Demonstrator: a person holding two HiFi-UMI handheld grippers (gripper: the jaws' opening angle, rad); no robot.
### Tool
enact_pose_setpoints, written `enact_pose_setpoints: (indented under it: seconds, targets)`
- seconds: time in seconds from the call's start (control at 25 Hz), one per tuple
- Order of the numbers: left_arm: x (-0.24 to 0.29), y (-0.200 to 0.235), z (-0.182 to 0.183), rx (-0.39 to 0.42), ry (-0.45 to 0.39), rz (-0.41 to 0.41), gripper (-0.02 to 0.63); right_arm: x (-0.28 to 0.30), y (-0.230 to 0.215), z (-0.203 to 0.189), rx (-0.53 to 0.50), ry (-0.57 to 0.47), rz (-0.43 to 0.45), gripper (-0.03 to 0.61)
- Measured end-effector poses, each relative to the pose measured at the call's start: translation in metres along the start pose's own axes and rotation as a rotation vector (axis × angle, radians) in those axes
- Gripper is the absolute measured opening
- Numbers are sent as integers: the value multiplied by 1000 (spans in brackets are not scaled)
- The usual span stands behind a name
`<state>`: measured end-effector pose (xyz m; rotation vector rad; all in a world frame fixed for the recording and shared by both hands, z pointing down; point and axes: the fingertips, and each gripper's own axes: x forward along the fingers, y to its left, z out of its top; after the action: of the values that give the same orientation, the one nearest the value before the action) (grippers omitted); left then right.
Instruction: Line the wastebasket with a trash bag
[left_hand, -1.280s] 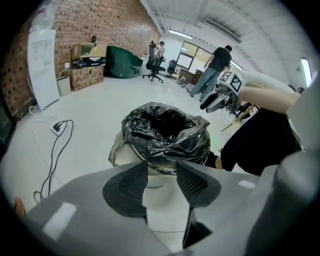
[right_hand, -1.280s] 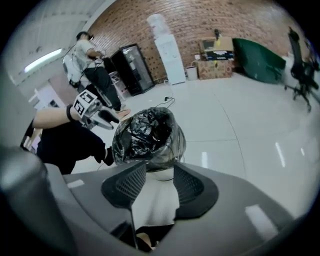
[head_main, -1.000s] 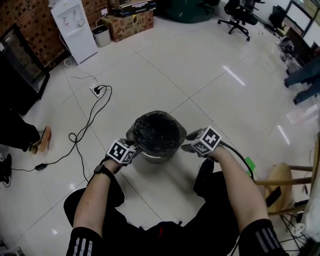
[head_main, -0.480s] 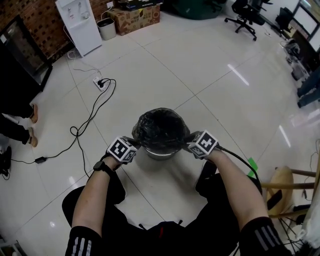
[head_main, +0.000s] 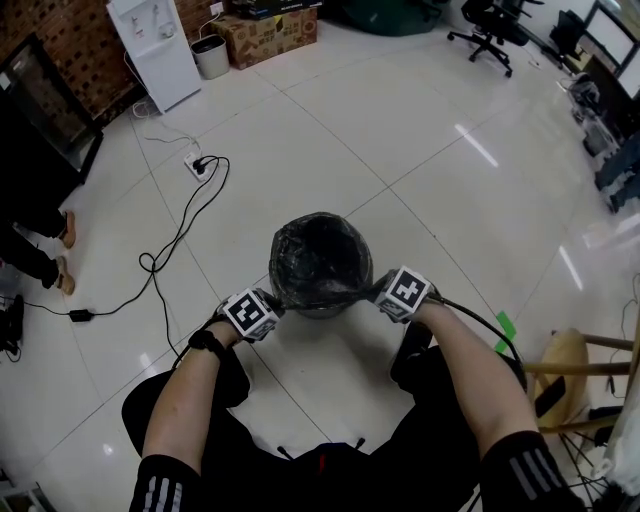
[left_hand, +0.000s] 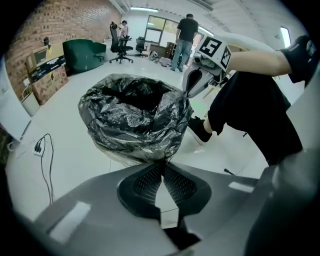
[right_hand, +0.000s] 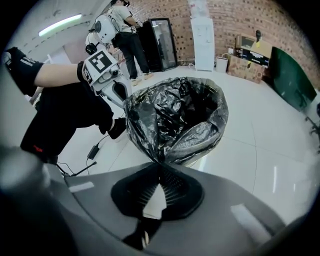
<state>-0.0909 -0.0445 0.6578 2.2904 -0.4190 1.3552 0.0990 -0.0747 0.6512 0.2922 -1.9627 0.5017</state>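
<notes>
A black trash bag (head_main: 318, 258) is draped over a round metal wastebasket (head_main: 318, 308) on the floor in front of me; only a strip of the basket shows below the plastic. My left gripper (head_main: 276, 305) is shut on the bag's hem at the basket's left side. In the left gripper view its tips (left_hand: 162, 162) pinch the crinkled bag (left_hand: 135, 117). My right gripper (head_main: 376, 291) is shut on the hem at the right side, its tips (right_hand: 161, 163) pinching the bag (right_hand: 175, 120). The bag's mouth stands open between them.
A black cable (head_main: 170, 262) runs from a power strip (head_main: 197, 163) across the tiled floor at the left. A wooden stool (head_main: 570, 370) stands at the right. A white water dispenser (head_main: 153, 45), a small bin (head_main: 211, 57) and a cardboard box (head_main: 268, 32) stand at the back. A person's feet (head_main: 62, 255) are at the far left.
Both grippers have dropped down beside the basket's rim and closed on the bag's hem, pulling the plastic down over the sides. The bag now sits lower and tighter on the basket.
</notes>
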Motion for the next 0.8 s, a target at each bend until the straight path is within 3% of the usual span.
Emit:
enact_pose_setpoints:
  seconds: [0.32, 0.48, 0.6, 0.68, 0.8]
  targets:
    - [39, 14, -37, -5, 133, 35, 0, 26, -6, -6, -52, 29, -11, 8]
    - [48, 22, -32, -13, 119, 51, 6, 26, -10, -1, -43, 16, -19, 15]
    - [48, 29, -42, -34, 162, 59, 117, 19, -9, 6, -38, -8, 2, 112]
    - [46, 23, -41, -54, 139, 18, 141, 10, -10, 7, -35, -4, 15, 126]
    - [34, 14, -49, -94, 154, -15, 155, -11, 0, -6, -118, 107, 29, 135]
